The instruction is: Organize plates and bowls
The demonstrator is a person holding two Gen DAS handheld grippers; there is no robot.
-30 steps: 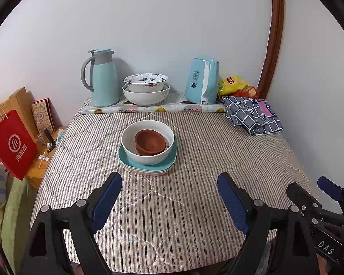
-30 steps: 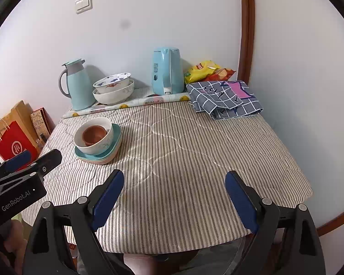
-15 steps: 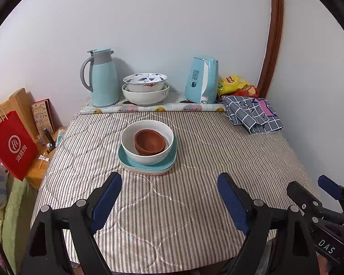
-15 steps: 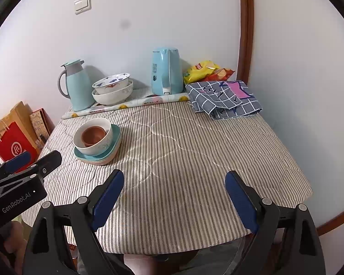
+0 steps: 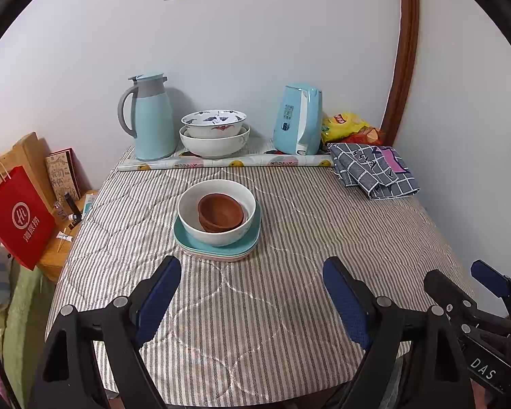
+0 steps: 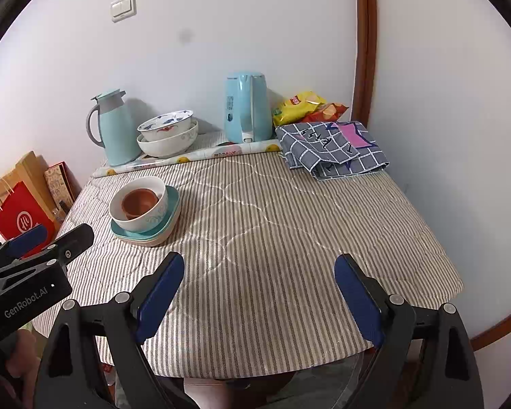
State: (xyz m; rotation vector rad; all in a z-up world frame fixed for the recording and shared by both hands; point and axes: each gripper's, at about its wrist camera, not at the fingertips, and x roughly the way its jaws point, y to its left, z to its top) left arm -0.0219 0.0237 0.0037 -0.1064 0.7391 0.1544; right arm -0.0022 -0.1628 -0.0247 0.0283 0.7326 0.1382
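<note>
White lettering "GenRobot.AI" marked my left gripper; "DAS" marked my right gripper. Both had jaws spread wide, gripping nothing, above the near edge of the striped table. The brown bowl, nested in a white bowl on stacked plates, sat just beyond my left gripper.

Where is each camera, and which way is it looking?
Left wrist: sits on the left gripper, looks forward and down across the table at the stacked bowls; the right gripper shows at right.
Right wrist: sits on the right gripper, same direction; left gripper at left.
Both see the bowls, jug, kettle, cloth.
</note>
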